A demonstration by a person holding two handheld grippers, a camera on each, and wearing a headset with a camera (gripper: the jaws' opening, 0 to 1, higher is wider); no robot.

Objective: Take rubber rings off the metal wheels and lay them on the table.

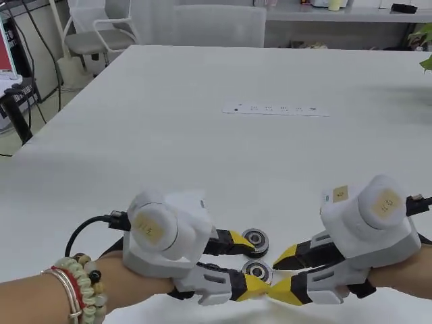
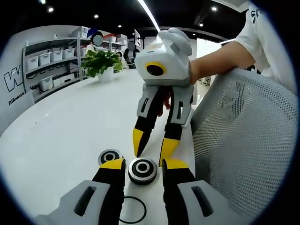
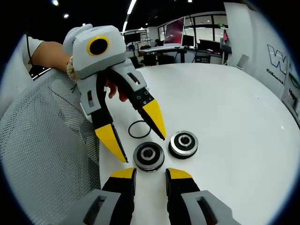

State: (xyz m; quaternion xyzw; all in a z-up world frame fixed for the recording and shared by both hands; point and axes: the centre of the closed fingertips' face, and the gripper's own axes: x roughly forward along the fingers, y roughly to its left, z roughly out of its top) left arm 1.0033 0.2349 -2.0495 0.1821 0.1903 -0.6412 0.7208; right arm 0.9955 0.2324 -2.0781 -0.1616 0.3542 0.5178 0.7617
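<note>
On the white table [image 1: 202,135], the left gripper [image 1: 247,264] comes in from the left with its jaws spread, gripping nothing. A tan sticker [image 1: 148,228] on its housing carries writing too blurred to read. A loose black rubber ring [image 2: 132,209] lies flat on the table between this gripper's jaws, behind their yellow tips. The near metal wheel [image 1: 256,271] sits flat on the table between the tips of both grippers; whether any tip touches it I cannot tell. The far metal wheel [image 1: 255,237] lies just beside it. The right gripper [image 1: 273,275] faces in from the right, jaws likewise parted and empty, with two tan stickers [image 1: 386,202], also unreadable. In the left gripper view a large "W" [image 2: 11,79] shows on the wall, above a smaller line I cannot make out.
</note>
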